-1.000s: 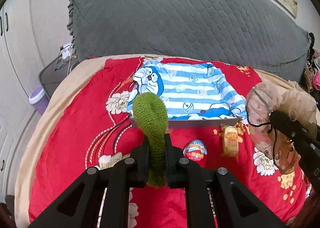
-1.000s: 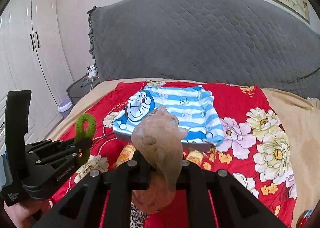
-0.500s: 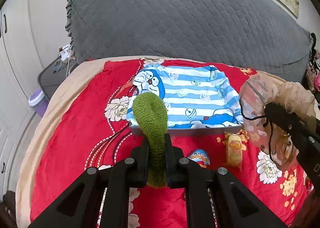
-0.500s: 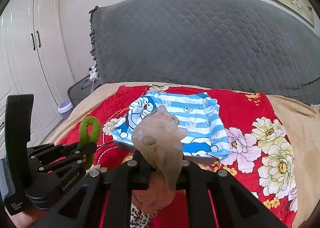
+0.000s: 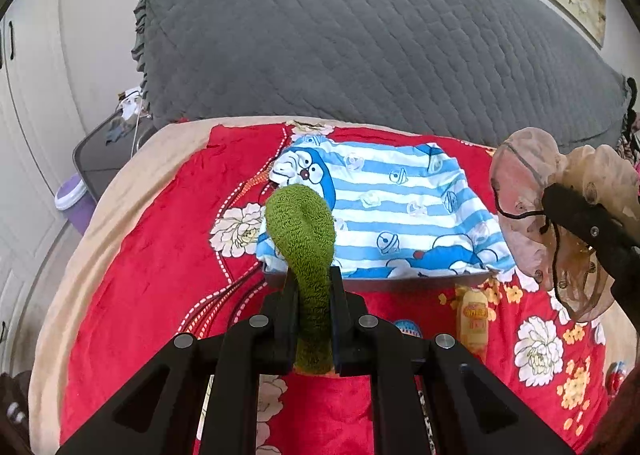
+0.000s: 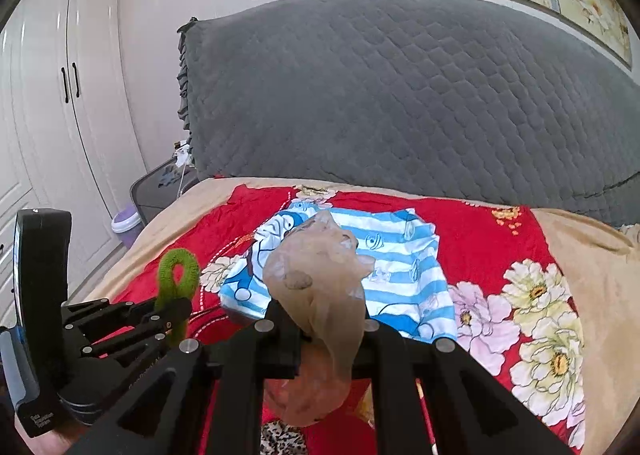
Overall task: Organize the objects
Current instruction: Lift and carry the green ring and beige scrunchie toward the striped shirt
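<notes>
The left gripper [image 5: 311, 295] has its jaws clamped on a fuzzy green fabric loop [image 5: 304, 231], which stands up out of them above the red floral blanket [image 5: 160, 255] on the bed. The right gripper [image 6: 326, 329] has its jaws pinched tight on a translucent tan scrunchie with dark spots [image 6: 320, 287], held off the bed at the right. Beyond both lies a blue-and-white striped cartoon-cat cloth [image 5: 392, 207] draped over a flat grey tray [image 5: 380, 283]. Near the tray's front edge, on the blanket, lie a small yellow snack packet [image 5: 473, 315] and a round blue-topped item [image 5: 406, 329]. A grey quilted headboard [image 5: 360, 35] stands at the far end.
</notes>
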A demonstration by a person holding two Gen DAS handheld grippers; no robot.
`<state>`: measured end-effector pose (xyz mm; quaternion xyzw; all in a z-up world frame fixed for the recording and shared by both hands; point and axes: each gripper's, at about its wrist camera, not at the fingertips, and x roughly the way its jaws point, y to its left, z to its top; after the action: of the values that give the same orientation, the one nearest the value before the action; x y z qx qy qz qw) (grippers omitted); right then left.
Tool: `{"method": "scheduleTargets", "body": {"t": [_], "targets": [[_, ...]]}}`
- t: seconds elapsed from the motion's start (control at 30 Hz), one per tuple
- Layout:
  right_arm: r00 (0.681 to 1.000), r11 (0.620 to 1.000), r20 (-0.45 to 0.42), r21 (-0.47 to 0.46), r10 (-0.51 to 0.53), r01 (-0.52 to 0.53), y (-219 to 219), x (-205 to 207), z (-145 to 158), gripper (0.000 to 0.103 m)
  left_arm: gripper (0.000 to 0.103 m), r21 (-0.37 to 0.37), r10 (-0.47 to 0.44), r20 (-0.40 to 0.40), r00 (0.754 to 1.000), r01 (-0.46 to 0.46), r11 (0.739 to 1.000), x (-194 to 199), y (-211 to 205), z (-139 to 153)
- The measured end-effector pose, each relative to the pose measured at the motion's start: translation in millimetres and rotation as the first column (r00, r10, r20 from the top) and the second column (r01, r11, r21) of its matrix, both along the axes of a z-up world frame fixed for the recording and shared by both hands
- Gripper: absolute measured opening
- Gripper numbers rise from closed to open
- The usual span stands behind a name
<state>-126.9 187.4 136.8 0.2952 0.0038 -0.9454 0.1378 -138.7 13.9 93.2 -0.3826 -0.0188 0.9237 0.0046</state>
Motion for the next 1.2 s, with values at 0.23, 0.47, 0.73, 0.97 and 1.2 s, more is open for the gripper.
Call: {"method": "scheduleTargets", "body": {"t": [0.23, 0.47, 0.73, 0.97, 1.2], "targets": [[1.000, 1.000, -0.018, -0.002, -0.002, 0.002, -0.8, -9.3, 11.5, 0.011, 0.013, 0.007, 0.011, -0.008, 1.000, -0.010, 1.000, -15.0, -5.6, 10.0], [1.000, 1.000, -0.031, -0.005, -0.005, 0.004, -1.1, -22.6, 22.8, 0.011, 0.013, 0.010, 0.013, -0.025, 1.000, -0.013, 1.000, -34.7, -6.2, 21.0], [0.999, 1.000, -0.033, -0.009, -0.016, 0.016, 2.8, -40.8, 26.9, 0.012, 0.013, -0.001, -0.003, -0.033, 0.999, 0.003, 1.000, -57.4, 2.9, 28.6], [0.999, 1.000, -0.028, -0.008, -0.020, 0.020, 2.6, -51.7, 26.8, 0.012, 0.013, -0.001, -0.007, -0.049, 0.999, 0.007, 1.000, -75.6, 8.5, 35.3], [0.999, 1.000, -0.018, -0.014, -0.028, 0.028, 1.3, -66.5, 19.2, 0.012, 0.013, -0.024, -0.006, -0.058, 0.998, 0.005, 1.000, -96.4, 10.7, 31.9]]}}
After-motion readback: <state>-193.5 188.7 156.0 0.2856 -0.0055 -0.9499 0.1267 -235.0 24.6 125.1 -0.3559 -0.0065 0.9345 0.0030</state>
